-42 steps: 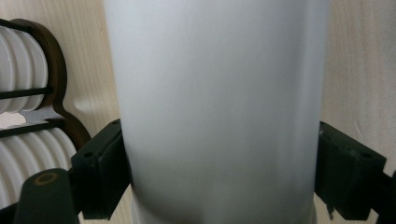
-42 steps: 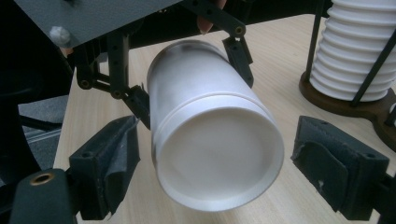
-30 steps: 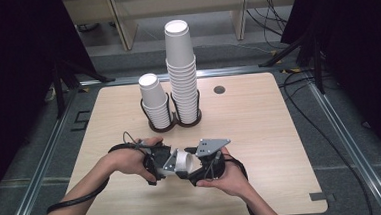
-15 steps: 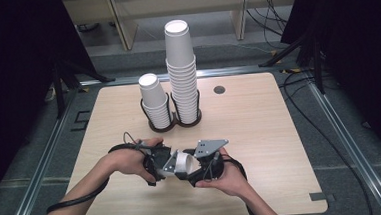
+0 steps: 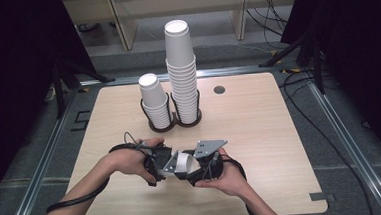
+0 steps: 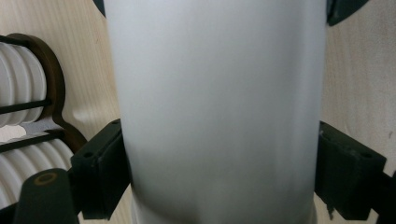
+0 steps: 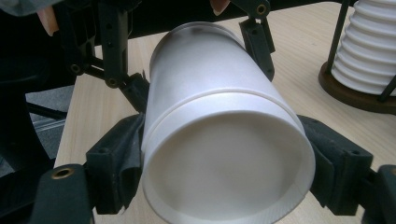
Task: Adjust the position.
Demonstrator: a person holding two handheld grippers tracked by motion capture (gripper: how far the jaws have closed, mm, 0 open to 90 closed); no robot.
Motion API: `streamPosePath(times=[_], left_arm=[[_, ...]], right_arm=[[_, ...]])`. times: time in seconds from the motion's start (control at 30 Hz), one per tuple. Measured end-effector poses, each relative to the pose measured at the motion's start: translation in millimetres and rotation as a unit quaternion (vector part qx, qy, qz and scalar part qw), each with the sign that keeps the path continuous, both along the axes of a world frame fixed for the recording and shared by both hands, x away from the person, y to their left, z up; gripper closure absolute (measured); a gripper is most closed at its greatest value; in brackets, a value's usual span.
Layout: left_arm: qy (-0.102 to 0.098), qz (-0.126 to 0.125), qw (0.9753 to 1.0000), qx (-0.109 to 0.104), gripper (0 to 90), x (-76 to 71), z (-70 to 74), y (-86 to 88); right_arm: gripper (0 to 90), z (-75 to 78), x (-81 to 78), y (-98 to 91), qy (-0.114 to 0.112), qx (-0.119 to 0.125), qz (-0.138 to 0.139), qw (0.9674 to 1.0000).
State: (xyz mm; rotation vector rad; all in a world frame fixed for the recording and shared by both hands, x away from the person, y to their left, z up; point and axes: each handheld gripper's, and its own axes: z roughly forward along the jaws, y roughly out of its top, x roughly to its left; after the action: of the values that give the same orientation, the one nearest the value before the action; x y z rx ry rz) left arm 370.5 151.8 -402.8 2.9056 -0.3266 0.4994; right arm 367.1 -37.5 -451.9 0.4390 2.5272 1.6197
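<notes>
A white paper cup [image 5: 184, 163] lies on its side low over the table's near middle, held between both grippers. My left gripper [image 5: 155, 165] is shut on its narrower end, and the cup wall [image 6: 219, 107] sits between the two jaws. My right gripper [image 5: 203, 168] is shut on the wide end, and the open mouth [image 7: 229, 163] faces its camera. A ridge just behind the rim may be a second nested cup; I cannot tell. The left gripper's fingers [image 7: 259, 37] clasp the far end.
A dark twin-ring holder [image 5: 172, 123] stands behind the grippers, with a short stack of cups [image 5: 154, 99] on the left and a tall stack [image 5: 182, 73] on the right. A small round hole [image 5: 219, 89] is at the back right. The wooden table [image 5: 270, 132] has free room to the right.
</notes>
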Motion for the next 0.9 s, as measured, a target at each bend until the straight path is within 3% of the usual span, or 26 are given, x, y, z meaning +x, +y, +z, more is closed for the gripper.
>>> streamPosePath(times=[0.23, 0.27, 0.37, 0.43, 0.77, 0.9], left_arm=[[0.005, 0.001, 1.0000, -0.005, 15.2, -0.4, 0.0, 1.0], [0.007, -0.002, 0.9999, -0.009, 15.1, -0.5, 0.1, 1.9], [0.005, -0.007, 0.9999, -0.013, 14.8, -0.4, 0.1, 2.5], [0.010, -0.006, 0.9997, -0.022, 14.5, 0.6, -0.3, 4.2], [0.020, -0.003, 0.9986, -0.048, 13.6, 0.8, -1.6, 8.7], [0.018, -0.002, 0.9978, -0.064, 12.7, 0.4, -2.3, 10.3]], right_arm=[[23.9, 0.2, -1.2, -1.6, 0.003, 0.000, 0.006, 1.0000], [24.5, 0.3, -0.8, -2.8, -0.007, 0.000, 0.010, 0.9999], [25.0, 0.3, -1.8, -3.5, -0.007, -0.001, 0.011, 0.9999], [25.7, 0.1, -1.6, -3.5, -0.023, 0.000, 0.016, 0.9996], [26.5, 1.4, -4.8, -3.9, -0.021, 0.002, 0.014, 0.9997], [26.8, 2.1, -4.9, -5.0, -0.031, 0.002, 0.013, 0.9994]])
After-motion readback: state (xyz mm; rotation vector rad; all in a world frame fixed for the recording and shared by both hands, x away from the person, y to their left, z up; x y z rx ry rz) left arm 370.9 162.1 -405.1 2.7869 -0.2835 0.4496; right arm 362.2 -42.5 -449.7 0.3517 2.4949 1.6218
